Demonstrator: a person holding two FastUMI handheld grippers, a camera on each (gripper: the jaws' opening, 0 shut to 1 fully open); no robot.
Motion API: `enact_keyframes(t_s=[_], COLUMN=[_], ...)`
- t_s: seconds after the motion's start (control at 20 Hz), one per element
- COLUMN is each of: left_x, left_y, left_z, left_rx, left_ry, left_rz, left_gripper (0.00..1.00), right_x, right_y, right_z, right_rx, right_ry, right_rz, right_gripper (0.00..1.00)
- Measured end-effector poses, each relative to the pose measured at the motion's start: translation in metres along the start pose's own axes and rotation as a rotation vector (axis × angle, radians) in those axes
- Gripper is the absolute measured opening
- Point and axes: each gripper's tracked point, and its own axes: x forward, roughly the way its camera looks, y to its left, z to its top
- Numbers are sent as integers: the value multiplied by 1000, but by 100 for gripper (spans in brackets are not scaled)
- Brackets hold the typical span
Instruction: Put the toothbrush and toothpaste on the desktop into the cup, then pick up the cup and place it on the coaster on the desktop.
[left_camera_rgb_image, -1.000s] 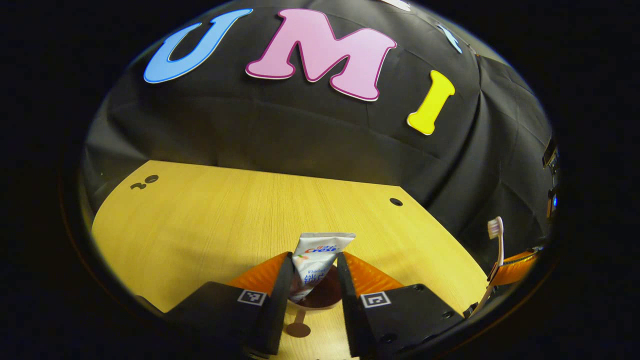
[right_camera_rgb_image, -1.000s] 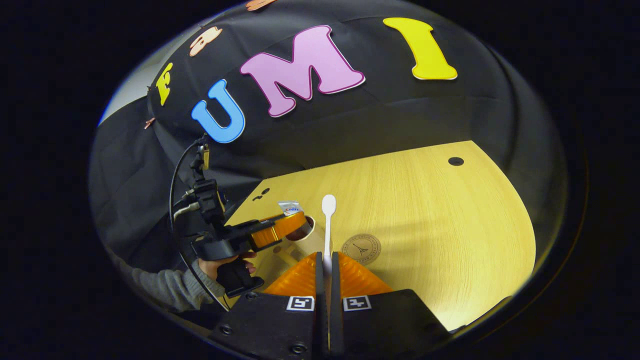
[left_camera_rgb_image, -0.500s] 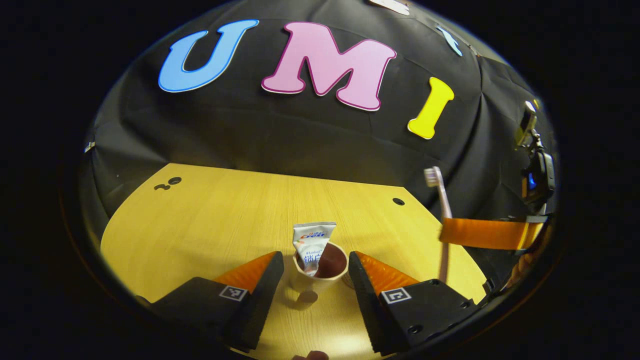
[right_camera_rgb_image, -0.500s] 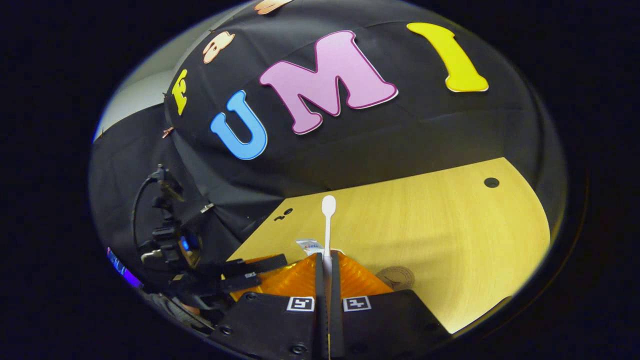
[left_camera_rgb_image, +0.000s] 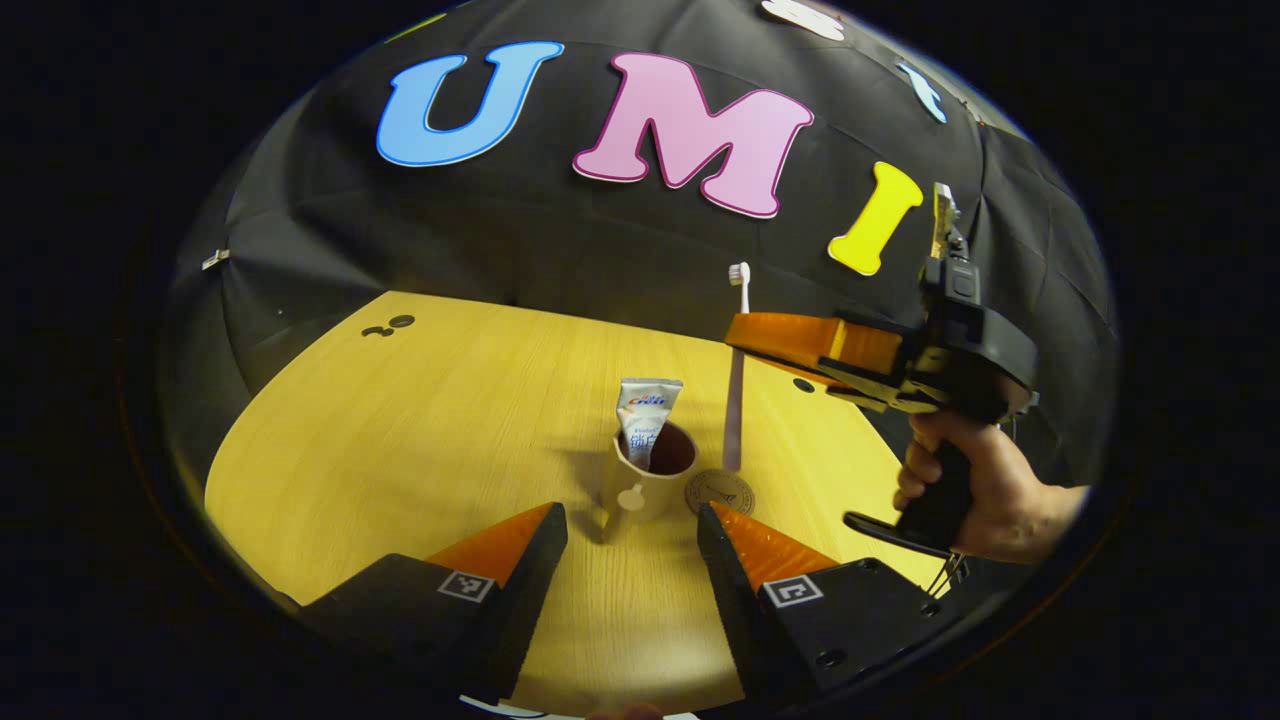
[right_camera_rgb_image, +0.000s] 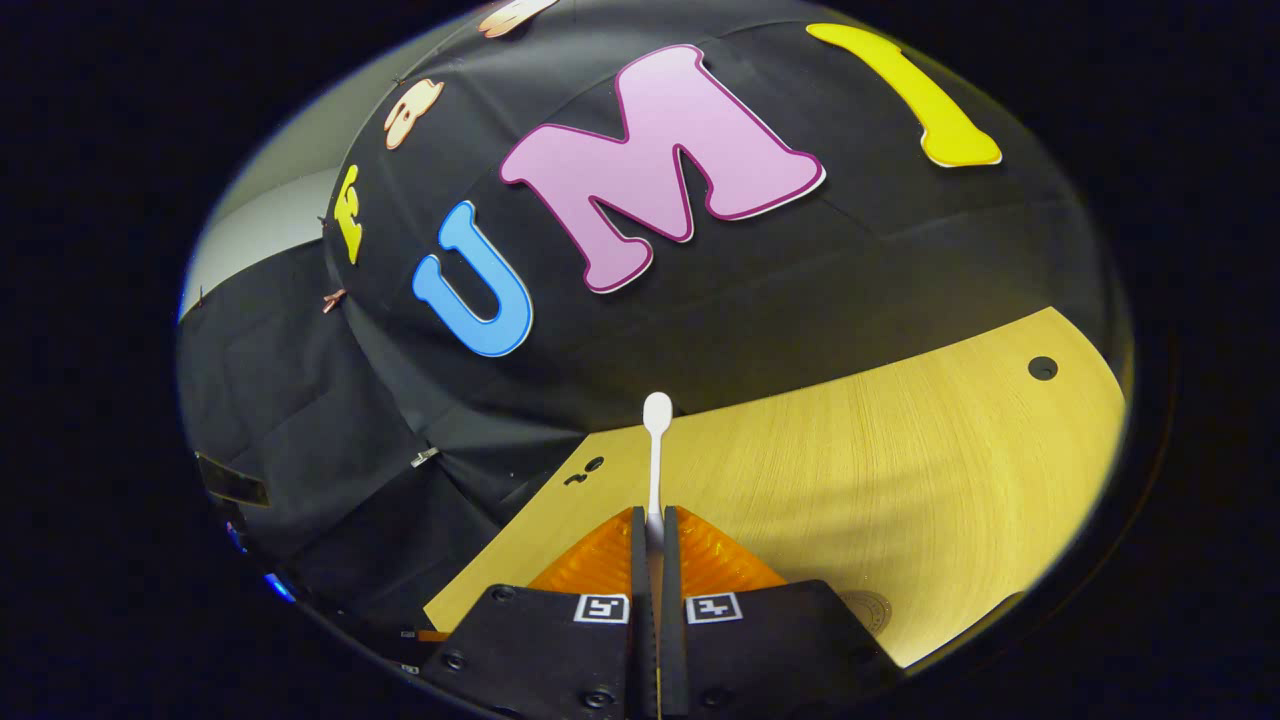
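Observation:
In the left gripper view a tan cup (left_camera_rgb_image: 645, 485) stands on the wooden desk with the white toothpaste tube (left_camera_rgb_image: 645, 410) upright inside it. A round brown coaster (left_camera_rgb_image: 719, 492) lies just right of the cup. My left gripper (left_camera_rgb_image: 632, 525) is open, its fingers standing apart in front of the cup. My right gripper (left_camera_rgb_image: 745, 345), held by a hand (left_camera_rgb_image: 975, 490), is shut on the toothbrush (left_camera_rgb_image: 736, 385), which hangs upright above the coaster, just right of the cup. In the right gripper view the toothbrush (right_camera_rgb_image: 655, 455) sticks up between the fingers of my right gripper (right_camera_rgb_image: 655, 525).
The wooden desk (left_camera_rgb_image: 450, 420) runs back to the black cloth wall. Cable holes (left_camera_rgb_image: 390, 325) mark its far left corner and another hole (left_camera_rgb_image: 803, 385) lies at the far right. A coaster edge (right_camera_rgb_image: 868, 607) shows low in the right gripper view.
My left gripper let go of the toothpaste, now in the cup, opened and drew back. My right gripper carried the toothbrush leftward to a spot over the coaster beside the cup.

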Motion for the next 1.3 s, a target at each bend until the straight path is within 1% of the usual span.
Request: enact_keyframes(t_s=[0.3,0.45,0.6,0.75,0.9,1.15,1.3], left_x=[-15,-21,-25,-26,-25,-14,-3], left_y=[8,8,11,13,12,10,10], left_z=[-19,-30,-38,-40,-38,-27,-24], left_rx=[-34,-44,-57,-71,-74,-81,-57], left_ry=[24,46,62,65,55,33,31], left_rz=[58,71,83,90,86,58,51], left_gripper=[82,82,83,83,82,82,82], right_x=[42,56,60,60,54,32,20], right_y=[-14,-24,-27,-28,-26,-27,-27], right_z=[-16,-29,-43,-53,-66,-64,-67], right_rx=[20,-19,-78,-114,-106,-105,-109], right_ry=[5,20,35,51,86,114,141], right_rz=[3,-8,-2,1,14,3,-1], right_gripper=[6,6,6,6,7,11,11])
